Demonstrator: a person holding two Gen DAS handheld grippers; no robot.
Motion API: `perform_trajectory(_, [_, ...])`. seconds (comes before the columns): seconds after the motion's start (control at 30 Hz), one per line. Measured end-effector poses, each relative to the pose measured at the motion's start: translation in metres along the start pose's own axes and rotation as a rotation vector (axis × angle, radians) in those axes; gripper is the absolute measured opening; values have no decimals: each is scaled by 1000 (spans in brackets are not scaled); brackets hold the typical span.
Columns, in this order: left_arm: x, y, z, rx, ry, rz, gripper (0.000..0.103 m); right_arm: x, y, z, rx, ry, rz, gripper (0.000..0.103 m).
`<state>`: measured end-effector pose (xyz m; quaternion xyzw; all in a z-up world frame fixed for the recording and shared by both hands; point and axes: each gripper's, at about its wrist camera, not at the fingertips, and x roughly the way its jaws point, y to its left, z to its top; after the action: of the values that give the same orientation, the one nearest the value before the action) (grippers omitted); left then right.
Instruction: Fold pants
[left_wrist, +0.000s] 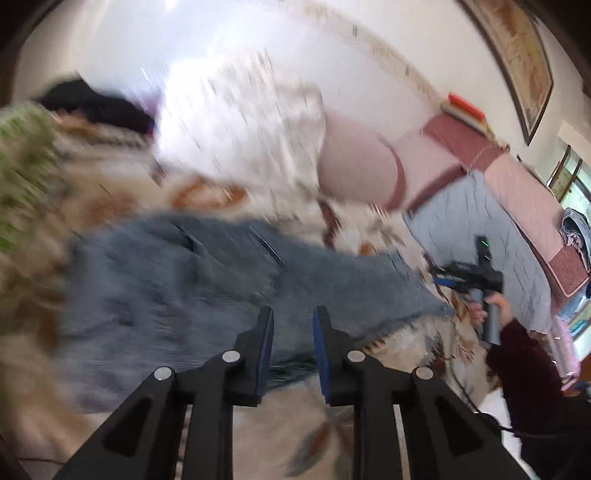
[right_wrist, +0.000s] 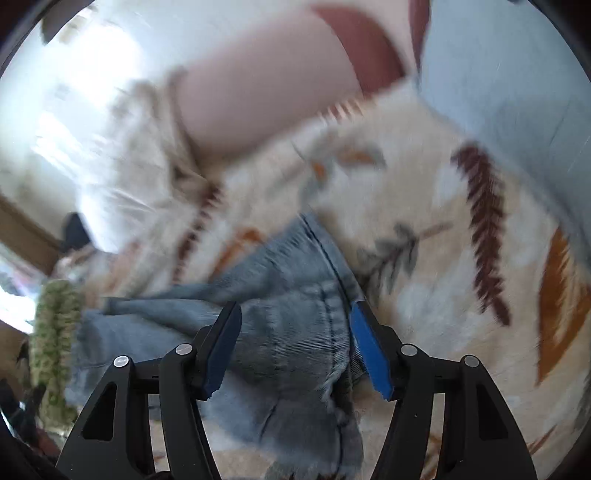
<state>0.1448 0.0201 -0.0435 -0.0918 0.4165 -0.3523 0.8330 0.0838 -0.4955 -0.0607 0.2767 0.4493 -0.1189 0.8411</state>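
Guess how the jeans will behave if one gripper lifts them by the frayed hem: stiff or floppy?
Probably floppy: the jeans lie creased and bunched on the patterned blanket, so they should drape, not hold shape. The denim looks thick, so likely fairly heavy for cloth; the unlifted part may drag. The frayed hem between the open right gripper fingers looks rough, so probably not slippery.

**Bed surface, both views blurred**

My jaws look down on a bed under a cream leaf-print blanket (right_wrist: 424, 206). Directly on it: blue jeans (left_wrist: 192, 280), a pink pillow (left_wrist: 354, 162), a white pillow (left_wrist: 236, 122), a pale blue quilt (left_wrist: 476, 236).
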Motion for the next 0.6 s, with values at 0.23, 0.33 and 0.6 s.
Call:
perform_trajectory(0.23, [91, -83, -5, 214, 125, -69, 24, 43, -9, 7, 89, 24, 15, 50])
perform_trajectory(0.33, [109, -94, -11, 275, 135, 0, 24, 53, -6, 11, 67, 54, -43, 22])
perform_trajectory(0.6, [109, -37, -3, 172, 127, 183, 34, 40, 8, 27, -24, -41, -111, 13])
